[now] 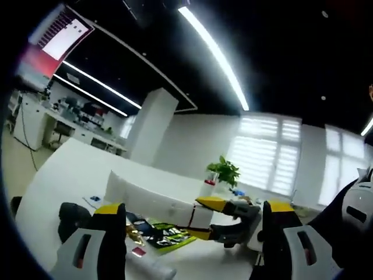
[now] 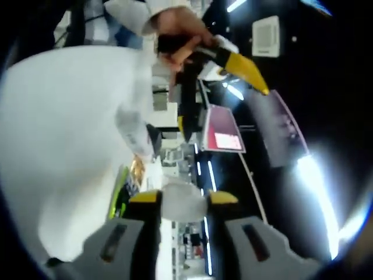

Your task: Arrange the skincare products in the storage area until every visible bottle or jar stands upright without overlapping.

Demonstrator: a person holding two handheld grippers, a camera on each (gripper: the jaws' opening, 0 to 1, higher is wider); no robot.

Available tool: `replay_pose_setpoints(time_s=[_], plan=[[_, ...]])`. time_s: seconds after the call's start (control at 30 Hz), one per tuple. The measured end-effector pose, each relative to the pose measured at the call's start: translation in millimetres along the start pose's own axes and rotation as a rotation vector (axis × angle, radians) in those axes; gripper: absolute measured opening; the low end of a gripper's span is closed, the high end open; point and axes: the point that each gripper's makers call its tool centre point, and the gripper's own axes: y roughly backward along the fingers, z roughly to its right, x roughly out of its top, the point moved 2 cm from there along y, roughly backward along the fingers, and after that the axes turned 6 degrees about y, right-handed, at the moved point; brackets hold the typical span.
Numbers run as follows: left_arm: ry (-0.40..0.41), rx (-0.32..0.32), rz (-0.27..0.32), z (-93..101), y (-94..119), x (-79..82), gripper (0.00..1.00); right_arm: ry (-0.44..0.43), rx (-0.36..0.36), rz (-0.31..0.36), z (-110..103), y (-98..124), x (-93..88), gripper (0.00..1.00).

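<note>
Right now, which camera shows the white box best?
The left gripper view: the white box shows along its length there, its end between the right gripper's jaws. The right gripper view shows just its blurry near end between those jaws.

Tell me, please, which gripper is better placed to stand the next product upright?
Right, probably: the right gripper has its jaws shut on the white container, while the left gripper has its jaws open and empty.

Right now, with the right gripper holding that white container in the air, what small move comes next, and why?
Probably roll the right gripper to bring the white container upright before lowering it. It is clamped near one end and lies almost level above the table, near the green packet.
</note>
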Motion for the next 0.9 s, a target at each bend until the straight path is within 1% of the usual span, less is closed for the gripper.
replay_pose_setpoints(time_s=[0.13,0.2,0.3,0.47,0.5,0.6,0.67,0.7,0.77,0.83,0.9], plan=[[0.023,-0.012,0.011,3.0,0.8,1.9,0.99,-0.008,-0.008,0.004,1.8,0.1,0.8,0.28],[0.031,0.008,-0.007,-0.6,-0.2,-3.0,0.99,-0.002,-0.007,0.007,1.5,-0.1,2.4,0.28],[0.053,0.035,-0.017,-7.3,-2.3,-8.6,0.99,-0.003,-0.014,0.019,3.1,0.8,5.4,0.28],[0.07,0.046,-0.032,-7.6,-6.5,-14.8,0.99,-0.012,-0.045,0.026,10.5,3.3,7.1,0.28],[0.077,0.035,-0.03,-5.4,-7.6,-14.8,0.99,-0.017,-0.051,0.029,12.1,3.8,8.0,0.28],[0.124,-0.026,-0.013,4.5,-13.1,-15.5,0.99,-0.021,-0.067,0.036,15.5,4.8,9.8,0.28],[0.213,-0.086,0.022,13.4,-18.6,-13.3,0.99,-0.02,-0.075,0.041,17.1,5.5,11.6,0.28],[0.238,-0.12,0.035,19.0,-21.2,-12.7,0.99,-0.02,-0.081,0.046,18.5,5.7,13.1,0.28],[0.259,-0.165,0.023,27.4,-25.8,-16.2,0.99,-0.027,-0.099,0.058,22.2,6.9,15.2,0.28],[0.254,-0.162,0.02,29.7,-30.0,-18.7,0.99,-0.034,-0.12,0.064,26.6,8.3,17.0,0.28],[0.251,-0.156,0.034,29.5,-31.5,-18.0,0.99,-0.046,-0.127,0.067,28.5,8.4,17.8,0.28]])
